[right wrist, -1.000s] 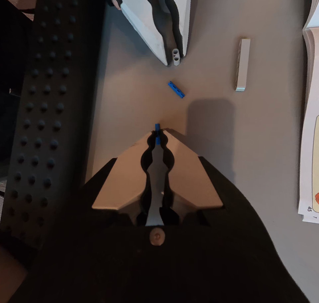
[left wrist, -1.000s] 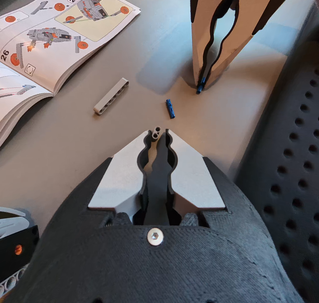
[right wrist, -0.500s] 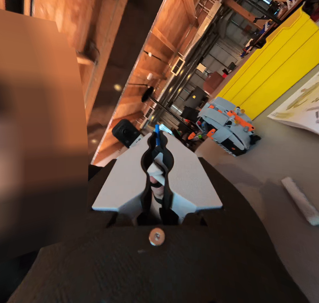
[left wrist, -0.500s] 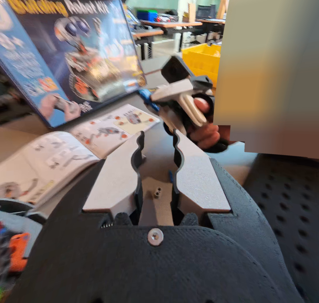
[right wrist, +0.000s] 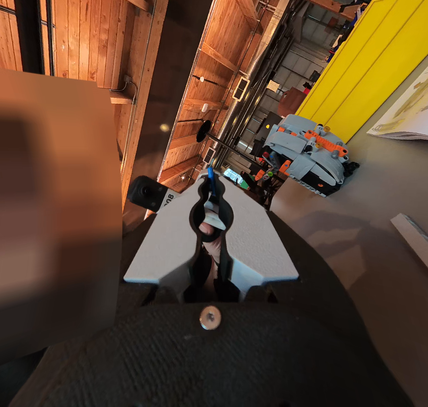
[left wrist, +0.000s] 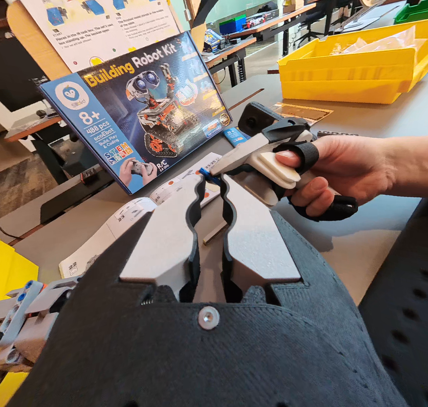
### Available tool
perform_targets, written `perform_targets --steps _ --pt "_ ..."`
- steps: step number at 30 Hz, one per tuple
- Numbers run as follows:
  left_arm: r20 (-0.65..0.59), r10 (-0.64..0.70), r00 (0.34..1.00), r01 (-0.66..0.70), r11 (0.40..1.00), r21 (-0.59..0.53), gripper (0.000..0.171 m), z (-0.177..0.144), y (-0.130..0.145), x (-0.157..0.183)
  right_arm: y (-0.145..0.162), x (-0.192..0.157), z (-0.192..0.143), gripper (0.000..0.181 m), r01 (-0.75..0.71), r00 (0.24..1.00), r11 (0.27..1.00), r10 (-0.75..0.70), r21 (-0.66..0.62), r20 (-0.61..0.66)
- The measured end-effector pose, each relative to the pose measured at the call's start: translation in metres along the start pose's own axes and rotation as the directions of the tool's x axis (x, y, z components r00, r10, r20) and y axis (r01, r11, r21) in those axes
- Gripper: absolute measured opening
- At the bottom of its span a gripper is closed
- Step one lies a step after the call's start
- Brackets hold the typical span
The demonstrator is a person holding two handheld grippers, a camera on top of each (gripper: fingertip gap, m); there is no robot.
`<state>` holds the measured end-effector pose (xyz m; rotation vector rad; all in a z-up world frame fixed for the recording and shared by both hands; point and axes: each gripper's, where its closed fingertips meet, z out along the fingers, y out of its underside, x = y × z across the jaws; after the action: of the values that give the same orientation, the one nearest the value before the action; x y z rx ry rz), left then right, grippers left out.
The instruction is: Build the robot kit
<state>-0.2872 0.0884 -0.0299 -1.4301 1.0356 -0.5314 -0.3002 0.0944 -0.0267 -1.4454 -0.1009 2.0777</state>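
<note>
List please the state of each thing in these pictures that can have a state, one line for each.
left claw: open, empty, raised over the table
right claw: shut on the blue pin
blue pin: gripped at the tips, off the table
instruction booklet: lying open
kit box: closed, propped upright
grey beam: lying flat on the table
robot model: partly built, standing on the table

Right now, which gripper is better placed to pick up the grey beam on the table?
Probably the left gripper: it is open and empty, with the grey beam showing between its fingers. The right gripper is shut on a blue pin.
</note>
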Motion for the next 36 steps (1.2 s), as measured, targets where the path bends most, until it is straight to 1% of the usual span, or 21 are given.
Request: perform_targets --steps 2,4,6,8,10,13,16,20,24,28,31,34,36 --pt "-0.033 0.004 0.999 -0.004 1.0 -0.016 0.009 -0.001 0.004 0.001 0.003 0.003 -0.001 0.002 0.024 0.999 0.999 -0.025 -0.038 -0.029" --pt "-0.074 -0.011 0.997 0.008 0.999 -0.046 0.009 -0.002 0.009 0.003 0.007 0.008 -0.002 0.002 0.063 0.996 0.993 -0.07 -0.104 -0.062" --pt "-0.123 -0.033 0.992 0.024 0.997 -0.074 0.008 -0.003 0.015 0.006 0.013 0.012 -0.005 0.002 0.11 0.987 0.977 -0.129 -0.182 -0.099" --pt "-0.181 -0.032 0.983 0.009 0.992 -0.125 0.008 -0.003 0.023 0.01 0.019 0.018 -0.009 0.002 0.135 0.975 0.955 -0.175 -0.265 -0.137" --pt "-0.222 0.002 0.975 -0.04 0.986 -0.165 0.007 -0.004 0.03 0.014 0.024 0.022 -0.011 0.002 0.146 0.965 0.938 -0.205 -0.315 -0.163" --pt "-0.267 0.072 0.961 -0.135 0.965 -0.224 0.007 -0.006 0.038 0.019 0.031 0.027 -0.015 0.003 0.115 0.963 0.92 -0.195 -0.374 -0.184" --pt "-0.303 0.158 0.94 -0.245 0.929 -0.277 0.007 -0.008 0.047 0.022 0.038 0.035 -0.018 0.002 0.098 0.954 0.903 -0.206 -0.418 -0.22" --pt "-0.345 0.178 0.922 -0.296 0.897 -0.328 0.007 -0.009 0.057 0.027 0.045 0.042 -0.022 0.004 0.049 0.949 0.892 -0.181 -0.449 -0.257" --pt "-0.35 0.208 0.914 -0.335 0.872 -0.357 0.007 -0.01 0.064 0.029 0.05 0.047 -0.023 0.006 0.01 0.945 0.886 -0.159 -0.463 -0.285" --pt "-0.372 0.231 0.899 -0.378 0.838 -0.393 0.006 -0.012 0.071 0.033 0.055 0.05 -0.024 0.006 0.008 0.938 0.871 -0.177 -0.491 -0.299" --pt "-0.379 0.238 0.894 -0.392 0.825 -0.407 0.006 -0.013 0.073 0.033 0.056 0.051 -0.024 0.006 0.005 0.934 0.871 -0.18 -0.492 -0.31" --pt "-0.376 0.233 0.897 -0.386 0.827 -0.41 0.006 -0.012 0.071 0.032 0.053 0.05 -0.024 0.003 0.02 0.928 0.875 -0.197 -0.485 -0.316" --pt "-0.357 0.198 0.913 -0.337 0.86 -0.384 0.008 -0.012 0.064 0.029 0.047 0.041 -0.021 0.003 0.034 0.942 0.892 -0.179 -0.451 -0.284"
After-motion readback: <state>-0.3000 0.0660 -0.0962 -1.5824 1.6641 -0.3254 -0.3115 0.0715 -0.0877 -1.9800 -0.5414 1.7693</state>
